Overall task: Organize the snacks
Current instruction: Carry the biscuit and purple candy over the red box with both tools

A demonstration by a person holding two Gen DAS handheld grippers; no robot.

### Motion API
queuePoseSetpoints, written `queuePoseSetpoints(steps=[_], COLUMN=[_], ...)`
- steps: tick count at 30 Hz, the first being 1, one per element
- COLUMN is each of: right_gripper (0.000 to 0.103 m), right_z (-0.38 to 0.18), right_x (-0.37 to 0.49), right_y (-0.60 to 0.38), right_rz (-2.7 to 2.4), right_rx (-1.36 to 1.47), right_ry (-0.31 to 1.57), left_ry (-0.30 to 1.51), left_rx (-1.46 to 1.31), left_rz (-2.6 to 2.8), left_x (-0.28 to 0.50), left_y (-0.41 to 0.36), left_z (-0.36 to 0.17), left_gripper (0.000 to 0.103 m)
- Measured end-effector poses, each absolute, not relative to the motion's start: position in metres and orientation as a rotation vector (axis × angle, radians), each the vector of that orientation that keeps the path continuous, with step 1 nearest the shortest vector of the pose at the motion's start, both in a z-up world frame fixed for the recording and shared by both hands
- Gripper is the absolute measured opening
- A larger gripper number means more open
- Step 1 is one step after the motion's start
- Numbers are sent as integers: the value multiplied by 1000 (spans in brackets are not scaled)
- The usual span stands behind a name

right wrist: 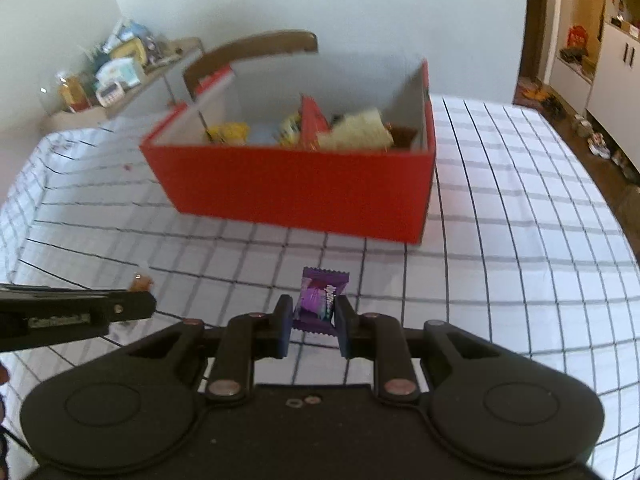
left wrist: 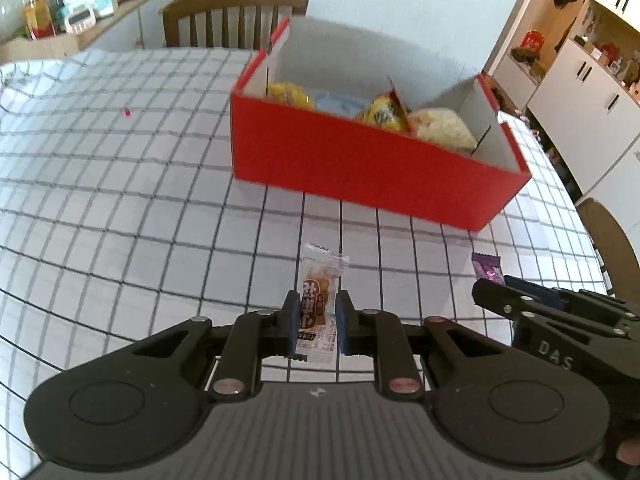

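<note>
White cloth with a dark grid pattern (left wrist: 120, 184) covers a dining table, with a wooden slat-back chair (left wrist: 236, 16) behind it and white cabinets (left wrist: 580, 92) to the right. On the cloth stands an open red cardboard box with a white inside (left wrist: 360, 168), holding yellow, pale blue and cream snack packets. Nearer the cameras, the left gripper (left wrist: 318, 320) pinches a clear-wrapped brown snack with a printed label (left wrist: 318, 300) between its blue pads, above the cloth. Just beside it, the right gripper (right wrist: 314, 320) is closed tight on a small purple candy wrapper (right wrist: 318, 300), also in front of the box.
</note>
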State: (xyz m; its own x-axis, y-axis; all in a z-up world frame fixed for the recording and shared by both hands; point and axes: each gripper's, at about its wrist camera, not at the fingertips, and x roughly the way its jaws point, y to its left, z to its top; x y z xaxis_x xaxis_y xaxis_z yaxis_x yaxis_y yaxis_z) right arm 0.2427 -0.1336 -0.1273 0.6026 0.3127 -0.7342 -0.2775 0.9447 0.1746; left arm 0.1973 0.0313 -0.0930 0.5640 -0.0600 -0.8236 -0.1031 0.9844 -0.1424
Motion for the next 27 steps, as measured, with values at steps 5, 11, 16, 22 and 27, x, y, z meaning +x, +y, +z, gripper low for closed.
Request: queuePoseSetpoints(steps=[5,11,16,22,27], right_gripper=[21,21,21,21,21], right_z=[-100,-70,-45,-20,-7], right_x=[242,250,265,285,304], right_y=[-135,-136,-138,-134,-129], right_rz=[378,398,407,439,464], right_rx=[47,36,26,9,-5], right_ry=[802,733,679,638,623], left_ry=[924,877,839,808,810], left_rx=[-155,-111,-86,-41,-16], left_rz=[12,8,7,0,-5], left_x=[197,206,222,251,281], left_y=[27,23,23,21,19], left_z=[-66,-37,-9,19,30], left_gripper=[18,18,18,18,18])
